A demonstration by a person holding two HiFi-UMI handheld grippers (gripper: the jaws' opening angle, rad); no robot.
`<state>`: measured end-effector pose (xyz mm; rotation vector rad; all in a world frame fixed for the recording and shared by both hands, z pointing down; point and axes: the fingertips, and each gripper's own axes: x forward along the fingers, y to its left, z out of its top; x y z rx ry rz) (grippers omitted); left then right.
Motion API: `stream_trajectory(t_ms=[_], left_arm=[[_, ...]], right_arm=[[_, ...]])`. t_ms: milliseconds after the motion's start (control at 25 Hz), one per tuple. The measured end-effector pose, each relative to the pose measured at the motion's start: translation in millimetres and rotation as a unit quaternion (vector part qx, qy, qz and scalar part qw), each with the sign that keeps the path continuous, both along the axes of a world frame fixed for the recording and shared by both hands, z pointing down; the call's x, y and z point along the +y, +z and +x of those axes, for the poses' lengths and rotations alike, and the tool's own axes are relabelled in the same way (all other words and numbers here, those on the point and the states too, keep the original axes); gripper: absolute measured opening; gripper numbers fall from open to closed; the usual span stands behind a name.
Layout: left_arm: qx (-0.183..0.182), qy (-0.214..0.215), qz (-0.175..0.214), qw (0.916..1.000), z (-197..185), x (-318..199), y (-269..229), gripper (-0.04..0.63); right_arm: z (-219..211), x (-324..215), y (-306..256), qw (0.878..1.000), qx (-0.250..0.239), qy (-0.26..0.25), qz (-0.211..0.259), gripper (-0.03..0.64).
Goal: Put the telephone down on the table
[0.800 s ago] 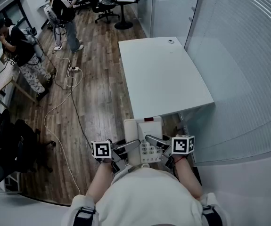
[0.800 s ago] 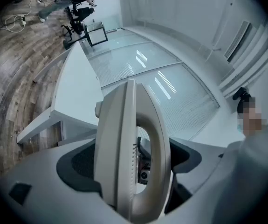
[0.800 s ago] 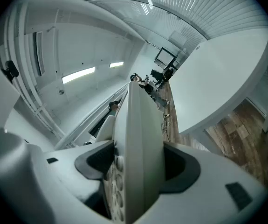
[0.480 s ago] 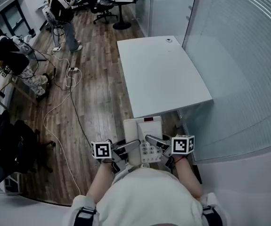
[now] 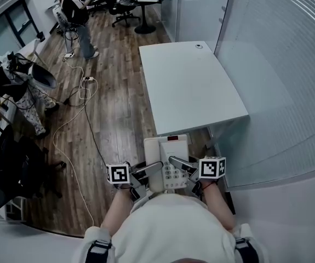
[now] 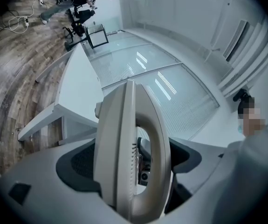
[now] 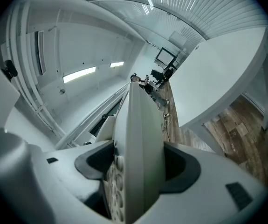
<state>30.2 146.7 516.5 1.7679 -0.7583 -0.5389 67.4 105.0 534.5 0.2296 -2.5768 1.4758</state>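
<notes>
A pale desk telephone (image 5: 166, 153) with its handset on the left and a keypad is held in the air just short of the near edge of the white table (image 5: 190, 86). My left gripper (image 5: 150, 169) is shut on its handset side, and my right gripper (image 5: 178, 163) is shut on its keypad side. In the left gripper view the telephone (image 6: 129, 143) stands edge-on between the dark pads of the left gripper (image 6: 131, 161). The right gripper view shows the telephone (image 7: 140, 139) edge-on in the right gripper (image 7: 140, 166), with keys by the left pad.
A small round fitting (image 5: 199, 46) sits at the table's far end. A glass wall (image 5: 267, 64) runs along the table's right side. A cable (image 5: 75, 119) trails over the wooden floor on the left, near people (image 5: 78, 15) and office chairs (image 5: 9, 169).
The telephone and both grippers stay put. The person at the far left has bent down and shifted towards the frame's edge.
</notes>
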Motion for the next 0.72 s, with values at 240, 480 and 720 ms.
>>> stream_trajectory(t_ms=[240,480,720], left_arm=[[-0.018,-0.001,0.017,0.9997,0.1,4.9,-1.7,0.425],[-0.023,-0.001,0.018,0.9996,-2.2,1.3,1.4,0.425],[-0.017,0.003,0.021,0.9996,0.6,-1.1,2.0,0.425]], right_arm=[[1.9,6.2,-2.3,1.000,-0.002,-0.004,0.002,0.301],[0.5,2.9,0.0,1.000,-0.001,-0.001,0.001,0.301],[2.2,1.6,4.9,1.000,-0.004,0.002,-0.003,0.301]])
